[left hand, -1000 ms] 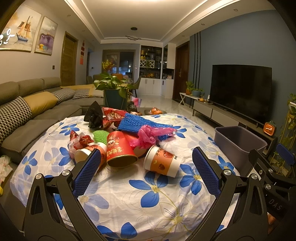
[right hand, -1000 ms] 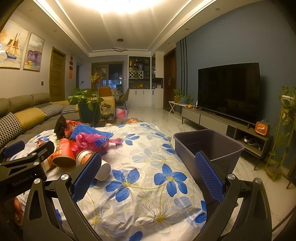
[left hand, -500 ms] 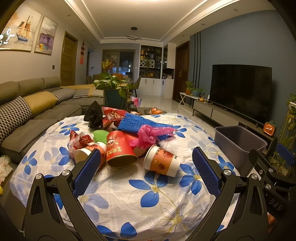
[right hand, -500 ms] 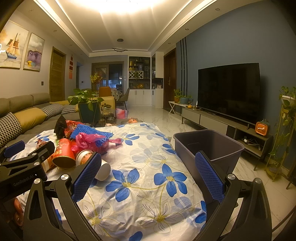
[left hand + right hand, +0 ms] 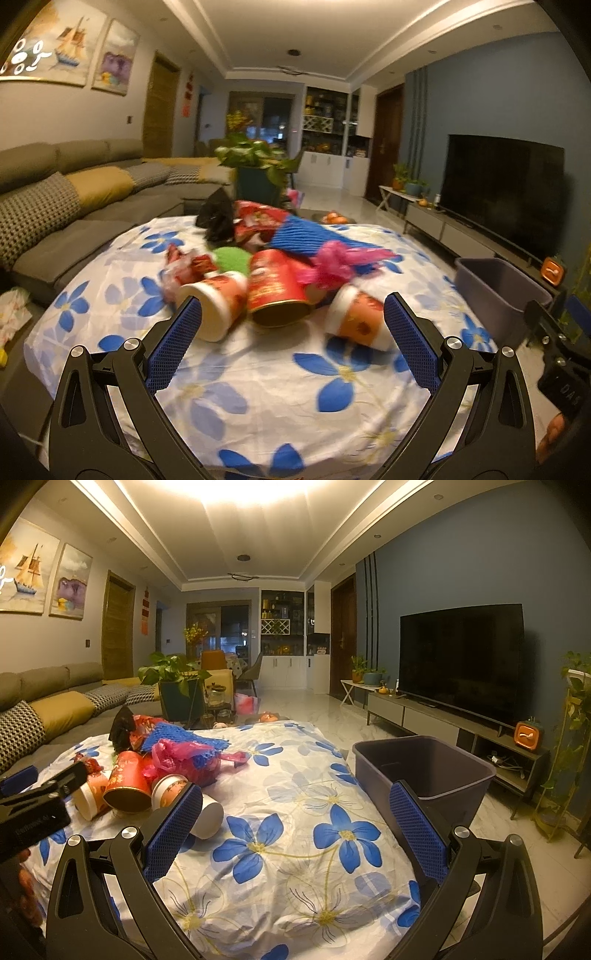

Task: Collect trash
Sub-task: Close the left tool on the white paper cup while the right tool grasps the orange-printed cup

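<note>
**Trash heap on a flowered table, both grippers held apart above it**

Living room with a grey sofa (image 5: 62, 206), a dark flat television (image 5: 461, 657) on a blue wall, and a table under a white cloth printed with blue flowers (image 5: 295, 834).

On the cloth's far left part sits a pile of trash. From the left wrist view, blurred by motion, it holds a red cylindrical can (image 5: 277, 288) lying on its side with its open end toward the camera, a white and orange paper cup (image 5: 218, 306) tipped over to the can's left, and a second orange paper cup (image 5: 356, 317) on its side to the can's right. Behind them lie a crumpled pink plastic bag (image 5: 332, 262), a blue foam net sleeve (image 5: 306, 240), a green foam piece (image 5: 231, 258), red snack wrappers (image 5: 255, 219) and a black crumpled bag (image 5: 216, 216).

A dark grey plastic bin (image 5: 424, 771) stands just beside the table's right edge.

The left gripper (image 5: 291, 343) hovers near the cups, its blue-padded fingers spread wide and holding nothing. The right gripper (image 5: 295, 819) hangs over bare cloth between pile and bin, fingers likewise wide apart and empty.
</note>
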Demonstrator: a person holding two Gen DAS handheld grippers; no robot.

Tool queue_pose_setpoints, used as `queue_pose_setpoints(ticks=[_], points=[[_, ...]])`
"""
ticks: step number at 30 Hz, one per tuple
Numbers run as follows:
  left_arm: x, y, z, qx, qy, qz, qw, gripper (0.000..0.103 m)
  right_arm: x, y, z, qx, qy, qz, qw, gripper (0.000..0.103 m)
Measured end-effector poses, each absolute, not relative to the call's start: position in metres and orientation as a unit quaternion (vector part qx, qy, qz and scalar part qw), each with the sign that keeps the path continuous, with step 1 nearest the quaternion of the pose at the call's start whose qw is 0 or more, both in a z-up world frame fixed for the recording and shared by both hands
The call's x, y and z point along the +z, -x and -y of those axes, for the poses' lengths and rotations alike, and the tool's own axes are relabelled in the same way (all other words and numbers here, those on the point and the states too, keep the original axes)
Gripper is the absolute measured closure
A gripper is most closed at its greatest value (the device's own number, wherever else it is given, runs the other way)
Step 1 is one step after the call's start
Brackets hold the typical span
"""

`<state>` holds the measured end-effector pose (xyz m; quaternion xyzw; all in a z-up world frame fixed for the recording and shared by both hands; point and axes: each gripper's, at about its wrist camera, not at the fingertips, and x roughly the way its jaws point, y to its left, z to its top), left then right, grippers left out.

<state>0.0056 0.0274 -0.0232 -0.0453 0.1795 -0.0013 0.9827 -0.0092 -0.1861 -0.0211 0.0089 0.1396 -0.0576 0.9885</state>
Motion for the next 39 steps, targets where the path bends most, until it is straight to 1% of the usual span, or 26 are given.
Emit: queue_pose_setpoints(ticks=[10,27,31,39], points=[[-0.048,-0.023,-0.074,0.051,0.062,-0.195,0.977,0.006,-0.050,-0.031,0.154,0.003,0.004,-0.160,0.987,0.005],[-0.072,-0.058,-0.096,0.073,0.070,-0.191,0.976,0.006,-0.082,-0.106,0.125,0.093,0.015,-0.178,0.979,0.005],[-0.077,-0.067,-0.097,0.079,0.065,-0.197,0.975,0.008,-0.086,-0.119,0.125,0.114,0.014,-0.189,0.975,0.005],[-0.082,-0.076,-0.098,0.082,0.070,-0.202,0.973,0.009,-0.098,-0.134,0.117,0.156,0.034,-0.206,0.965,0.012]])
